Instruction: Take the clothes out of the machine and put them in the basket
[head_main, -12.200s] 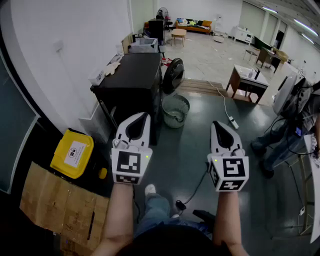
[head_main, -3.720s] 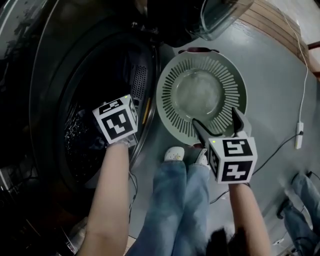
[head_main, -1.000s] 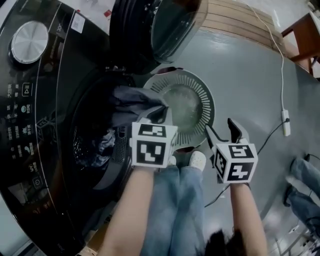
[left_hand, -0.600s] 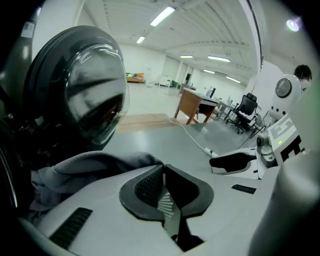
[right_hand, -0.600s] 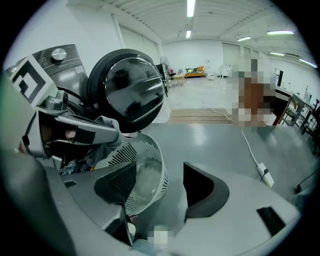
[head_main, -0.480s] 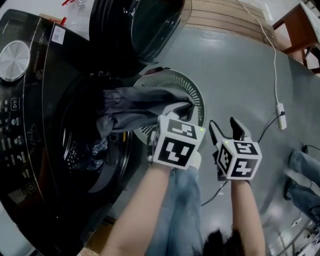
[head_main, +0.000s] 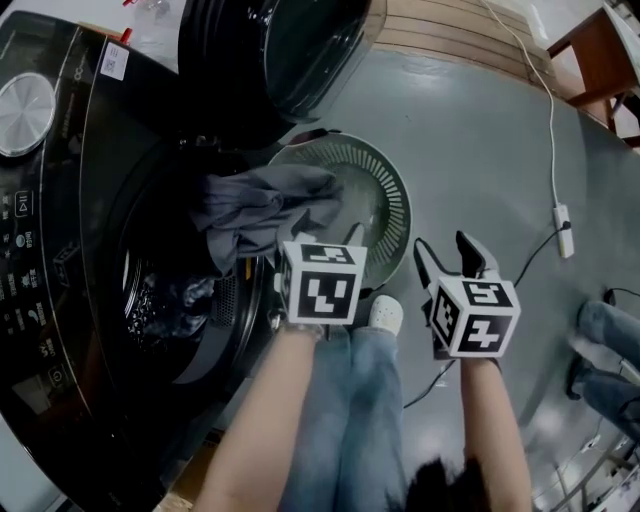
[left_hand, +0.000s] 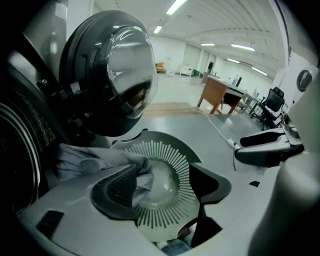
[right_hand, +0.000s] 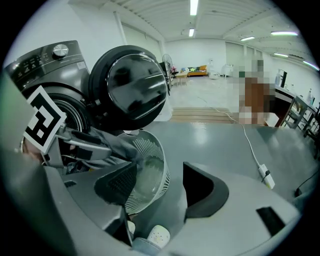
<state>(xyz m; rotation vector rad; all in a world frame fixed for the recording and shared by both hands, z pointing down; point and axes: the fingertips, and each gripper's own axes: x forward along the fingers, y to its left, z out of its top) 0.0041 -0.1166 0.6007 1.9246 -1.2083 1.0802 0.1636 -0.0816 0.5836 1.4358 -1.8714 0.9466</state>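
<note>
The crumpled grey cloth garment (head_main: 262, 205) is only halfway to where it belongs. One end trails back into the dark drum mouth (head_main: 165, 290) of the black front-loading washing machine (head_main: 60, 200), and the other lies over the rim of the round, pale green, slatted plastic basket (head_main: 393, 195). It sits just ahead of the left gripper (head_main: 345, 238), towards that gripper's left jaw.

In the left gripper view a fold of the cloth reaches the left pad, but the jaws have just been opening and now stand spread. Nothing is pinched, and the gap between them shows mostly the basket floor.

The garment looks soft and limp. It is probably light, though heavier and clingier if damp. It will sag and drag rather than lift as one piece, and the part inside the drum could catch on the door lip. The bunched middle, ahead of the left jaw between drum and rim, seems the best place to grip, since a thin edge would slip out.

More dark clothes (head_main: 190, 295) lie deeper in the drum, further out on the left gripper's left-jaw side.

The right gripper (head_main: 443, 250) hovers beside the basket's near rim with its jaws apart and empty. The basket lies ahead of its left jaw.

The machine's round glass door (head_main: 290, 50) stands swung open beyond the basket.
</note>
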